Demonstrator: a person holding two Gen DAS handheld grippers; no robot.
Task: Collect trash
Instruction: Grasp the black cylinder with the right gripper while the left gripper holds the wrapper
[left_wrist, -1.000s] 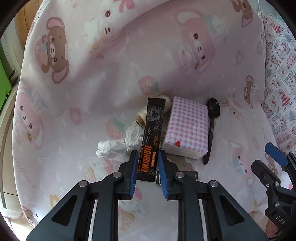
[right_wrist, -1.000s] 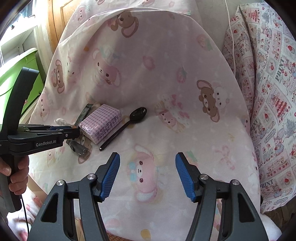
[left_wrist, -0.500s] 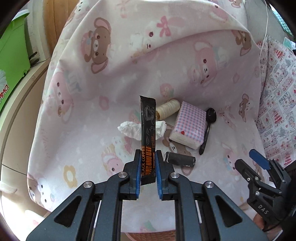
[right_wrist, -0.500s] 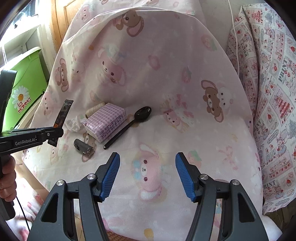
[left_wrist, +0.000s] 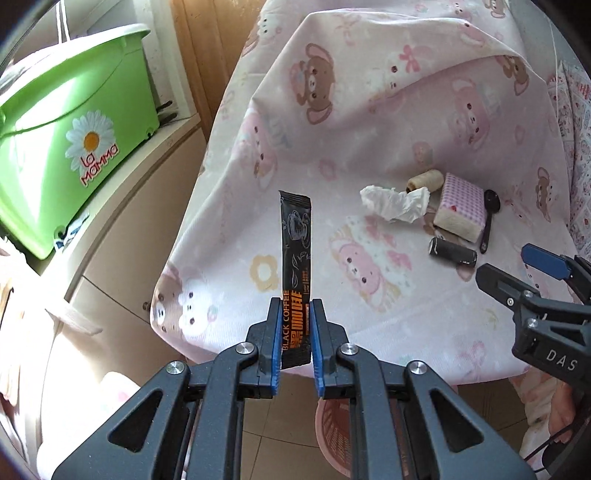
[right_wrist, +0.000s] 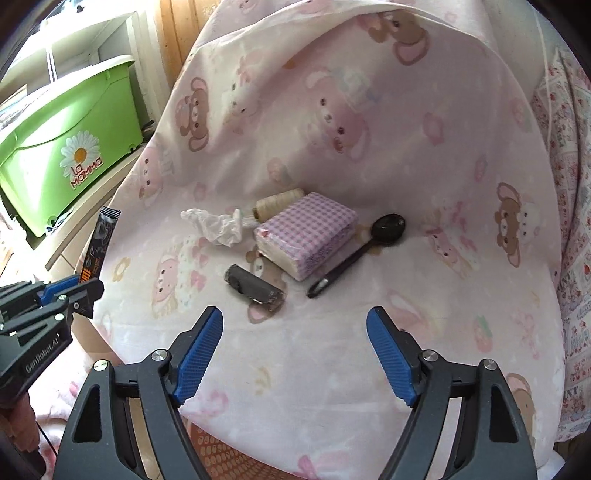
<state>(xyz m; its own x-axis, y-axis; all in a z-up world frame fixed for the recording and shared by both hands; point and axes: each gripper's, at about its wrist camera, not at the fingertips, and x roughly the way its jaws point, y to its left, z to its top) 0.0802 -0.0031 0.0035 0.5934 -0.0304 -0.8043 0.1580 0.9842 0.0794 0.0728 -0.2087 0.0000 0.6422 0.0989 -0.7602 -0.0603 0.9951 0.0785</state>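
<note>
My left gripper (left_wrist: 293, 328) is shut on the lower end of a black coffee sachet (left_wrist: 295, 251), which stands upright off the front left edge of the pink cloth (left_wrist: 369, 110). From the right wrist view the same sachet (right_wrist: 99, 240) sticks up from the left gripper (right_wrist: 83, 286) at the far left. My right gripper (right_wrist: 295, 350) hangs over the cloth's front part, its jaws opening with nothing between them. On the cloth lie a crumpled white tissue (right_wrist: 218, 225), a dark small cylinder (right_wrist: 255, 286), a thread spool (right_wrist: 279, 201), a checked tissue pack (right_wrist: 306, 232) and a black spoon (right_wrist: 362, 247).
A green plastic bin (left_wrist: 66, 136) stands on a cream cabinet at the left. A pink mesh basket (left_wrist: 332, 432) sits on the tiled floor below the cloth's front edge. Patterned fabric (right_wrist: 569, 184) hangs at the right.
My left gripper shut on the sachet, lifted it off the cloth and carried it away to the front left. The right gripper moved closer to the objects and its jaws spread wider.
</note>
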